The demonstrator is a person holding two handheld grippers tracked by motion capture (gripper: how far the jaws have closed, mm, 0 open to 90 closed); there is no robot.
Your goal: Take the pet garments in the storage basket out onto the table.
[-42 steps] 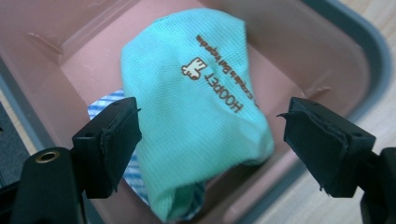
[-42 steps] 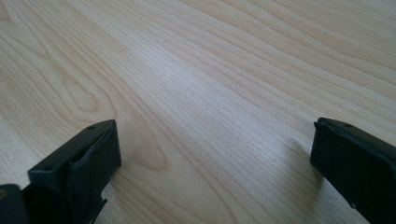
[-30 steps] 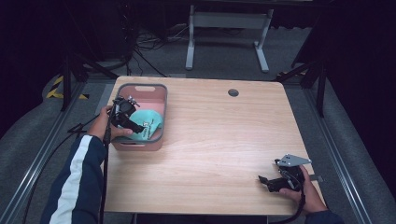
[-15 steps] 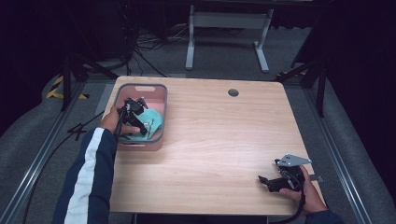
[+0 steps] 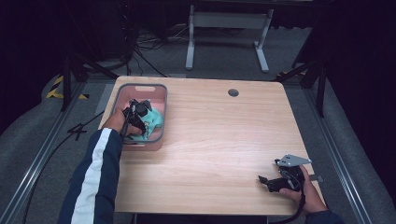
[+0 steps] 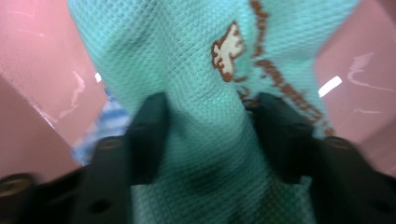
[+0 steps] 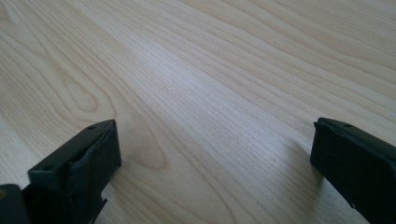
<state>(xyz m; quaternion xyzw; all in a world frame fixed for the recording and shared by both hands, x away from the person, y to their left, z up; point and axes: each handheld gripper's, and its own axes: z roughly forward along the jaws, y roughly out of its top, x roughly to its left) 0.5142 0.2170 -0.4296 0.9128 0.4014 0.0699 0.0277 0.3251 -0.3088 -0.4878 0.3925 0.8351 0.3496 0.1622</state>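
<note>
Left gripper (image 6: 205, 135): I am holding it down inside the pink bin, its two black jaws standing apart with a fold of mint-green cloth bunched between them; both jaws are pressing into the fabric from either side, and they are not closed together.

Green cloth (image 6: 201, 70): it is lying in the bin, a waffle-textured mint piece with brown and cream stitched figures showing near the upper right of the left gripper view; from above I am seeing it (image 5: 152, 122) spread across the bin's near half, under and beside my gripper (image 5: 136, 112).

Striped fabric (image 6: 105, 128): a scrap of blue-and-white material is peeking out beside the left jaw, below the green cloth; I cannot tell what it is.

Pink bin (image 5: 161, 100): it is sitting at the table's far-left corner, grey-rimmed, its glossy pink walls (image 6: 42, 60) rising on both sides of the cloth.

Left arm (image 5: 95, 172): my sleeve, dark blue with a white stripe, is reaching in from the bottom left toward the bin.

Right gripper (image 7: 212, 163): I am resting it low over bare wood with its jaws spread wide and nothing between them; in the high view it (image 5: 273, 181) is sitting near the table's near-right corner, well apart from the bin.

Table (image 5: 224, 140): its light wood-grain top is carrying the bin, with a round cable hole (image 5: 233, 92) near the far edge.
</note>
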